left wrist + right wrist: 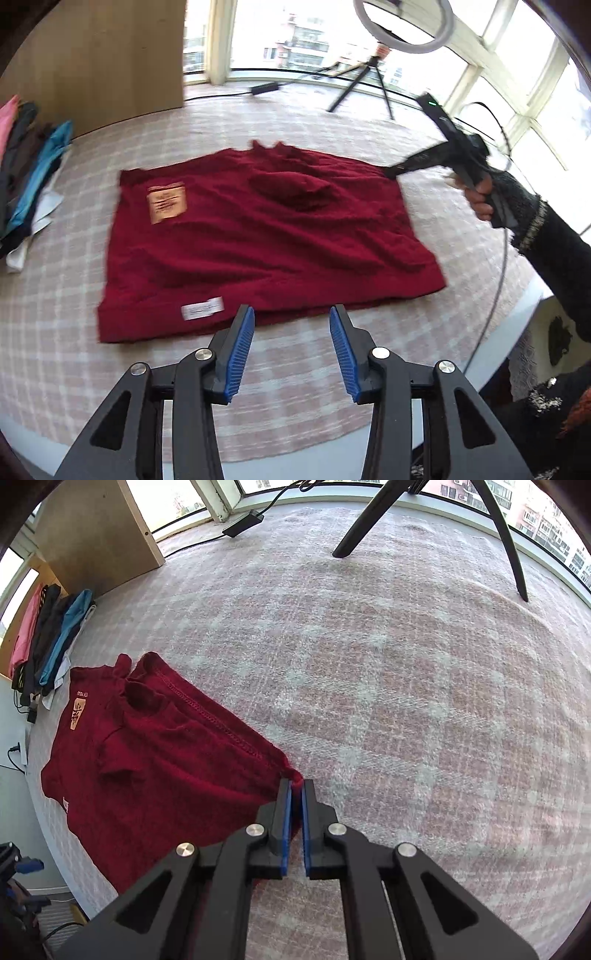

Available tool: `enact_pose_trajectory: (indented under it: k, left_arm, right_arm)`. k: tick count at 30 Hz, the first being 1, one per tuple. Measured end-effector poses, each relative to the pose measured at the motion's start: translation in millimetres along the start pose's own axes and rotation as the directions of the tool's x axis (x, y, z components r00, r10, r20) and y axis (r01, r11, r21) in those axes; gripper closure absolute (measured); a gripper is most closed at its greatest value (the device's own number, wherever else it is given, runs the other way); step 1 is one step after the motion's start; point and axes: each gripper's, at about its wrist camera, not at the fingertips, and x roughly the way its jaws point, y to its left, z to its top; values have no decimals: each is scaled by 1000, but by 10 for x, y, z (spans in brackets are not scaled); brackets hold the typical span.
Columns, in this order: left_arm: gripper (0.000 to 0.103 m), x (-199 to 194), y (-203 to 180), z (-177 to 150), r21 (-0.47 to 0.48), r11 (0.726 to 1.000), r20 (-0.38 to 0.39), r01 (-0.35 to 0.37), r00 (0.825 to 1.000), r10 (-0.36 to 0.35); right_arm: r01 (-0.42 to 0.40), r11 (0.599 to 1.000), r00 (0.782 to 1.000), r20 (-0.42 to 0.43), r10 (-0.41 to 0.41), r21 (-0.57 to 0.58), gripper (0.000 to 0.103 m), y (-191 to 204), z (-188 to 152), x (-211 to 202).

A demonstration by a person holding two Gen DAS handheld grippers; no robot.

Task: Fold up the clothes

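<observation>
A dark red knit garment (258, 236) lies spread on the checked pink table cover, with an orange patch (167, 203) and a white label (202, 307). My left gripper (291, 314) is open and empty, just above the garment's near hem. My right gripper (296, 788) is shut on the garment's corner (293, 775); in the left wrist view it (393, 170) sits at the garment's far right corner, held by a hand. The garment also fills the left of the right wrist view (155, 746).
A pile of folded clothes (26, 177) lies at the table's left edge by a wooden board (110, 59). A ring light on a tripod (369, 74) and a black power brick (264, 88) stand at the back by the windows.
</observation>
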Motion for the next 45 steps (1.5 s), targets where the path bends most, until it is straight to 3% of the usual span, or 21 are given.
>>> enact_pose_trajectory:
  k: [2,4,8,11,12,13,18,21,25,27,30,32,34,36,40,45]
  left_arm:
    - [62,27,614,3,-177,984,-13,-36,999,35]
    - [62,123,911,33,-235,972,-29,-25,999,19]
    - [60,412,875,94,-151,989,-89,-10,996,-4]
    - [63,582,864,120,-138,989,-126,-47,992,29]
    - [78,605,874,117,-144,989,-134,-34,991,15]
    - [99,620,884,111,-152,988,-141,-13,990,-8]
    - [97,450,1031,61,-195,980,-134,-21,991,-5]
    - [81,402,1085,21,-173,982,-130,-79,990,57]
    - [78,251,1114,-29,-189,977,-94,-96,992,79]
    - [74,204,1042,-46,-174,982,-78,-76,995,63]
    - [70,272,882,-38,-145,988,-96,-42,995,28]
    - [70,351,836,-36,-165,985,-113,-48,993,30]
    - [70,385,823,-65,-194,979,-121,-60,992,37]
    - [70,394,830,-111,-242,969,-121,-43,993,13]
    - [70,482,808,-123,-281,959,-121,-39,993,5]
    - [75,579,932,-82,-374,927,-88,6,995,-42]
  right_arm:
    - [11,1000,1000,-2,-11,-6,97,16,20,1]
    - [28,999,1000,-6,-28,-17,96,48,48,3]
    - [53,998,999,-14,-53,-32,93,120,90,19]
    - [71,997,997,-14,-72,-41,89,172,108,26]
    - [79,996,997,-14,-80,-48,87,194,112,28]
    - [88,994,996,-13,-89,-57,86,217,117,32]
    - [124,989,992,-16,-126,-85,85,281,159,46]
    - [141,985,989,-35,-145,-97,85,295,210,48]
    - [257,956,966,23,-256,-140,85,379,314,-143]
    - [255,957,966,75,-247,-136,85,488,420,-312]
    - [138,968,987,108,-118,-210,80,985,669,-429]
    - [41,958,996,91,-16,-284,76,1521,755,-364]
    - [-32,935,997,60,57,-354,76,1986,613,-327]
    - [-74,894,994,40,102,-442,76,2433,708,-136]
    - [-157,814,986,-48,157,-559,76,3180,934,237]
    - [-151,746,989,-108,106,-649,76,3782,1148,834]
